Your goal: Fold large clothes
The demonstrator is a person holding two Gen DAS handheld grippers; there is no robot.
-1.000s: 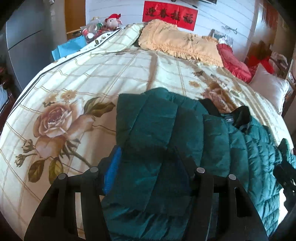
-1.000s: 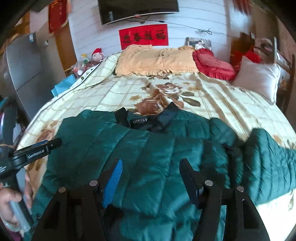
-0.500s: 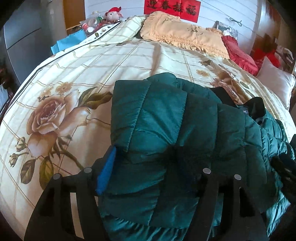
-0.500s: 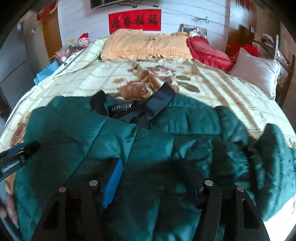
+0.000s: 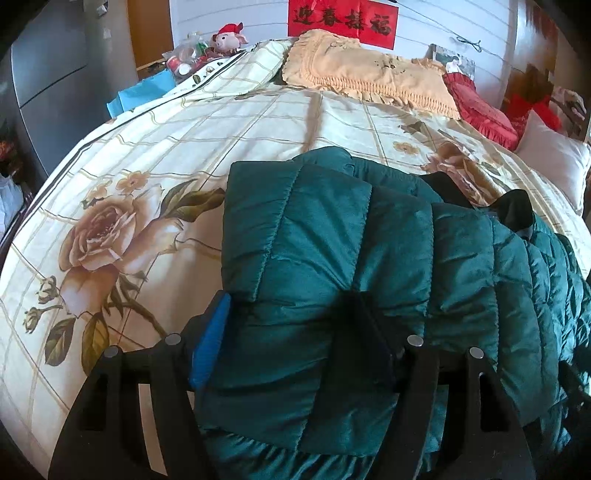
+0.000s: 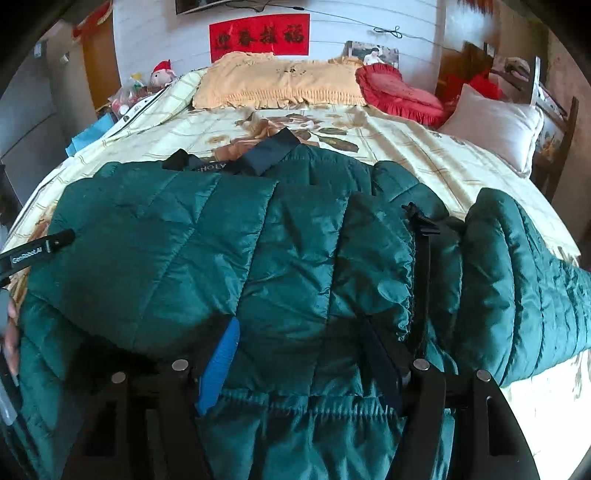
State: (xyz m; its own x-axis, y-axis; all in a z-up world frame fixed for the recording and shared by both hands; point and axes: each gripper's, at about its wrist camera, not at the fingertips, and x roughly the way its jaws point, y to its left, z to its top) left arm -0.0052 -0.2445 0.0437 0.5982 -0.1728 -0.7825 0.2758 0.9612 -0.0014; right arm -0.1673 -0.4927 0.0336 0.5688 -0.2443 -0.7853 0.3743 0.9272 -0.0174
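Observation:
A dark green quilted jacket [image 5: 332, 240] lies across the flowered bedspread [image 5: 147, 155], its black collar [image 6: 266, 151] pointing toward the pillows. One sleeve is folded over the body; the other sleeve [image 6: 517, 277] trails off to the right. My left gripper [image 5: 288, 299] hovers low over the folded sleeve, jaws wide, puffy fabric bulging between them without being pinched. It also shows at the left edge of the right wrist view as a black finger [image 6: 40, 247]. My right gripper [image 6: 299, 325] sits over the jacket's middle near the hem, its jaws opening, with loose fabric between them.
Yellow [image 5: 369, 77], red [image 5: 484, 107] and white [image 6: 495, 125] pillows line the head of the bed. A stuffed toy [image 5: 229, 35] and clutter sit at the far left corner beside a grey cabinet [image 5: 48, 74]. A hand [image 6: 11, 332] shows at the left edge.
Both grippers have dropped closer to the jacket, the right one most. The left jaws have spread wider around the folded sleeve, which now rests on the jacket body.

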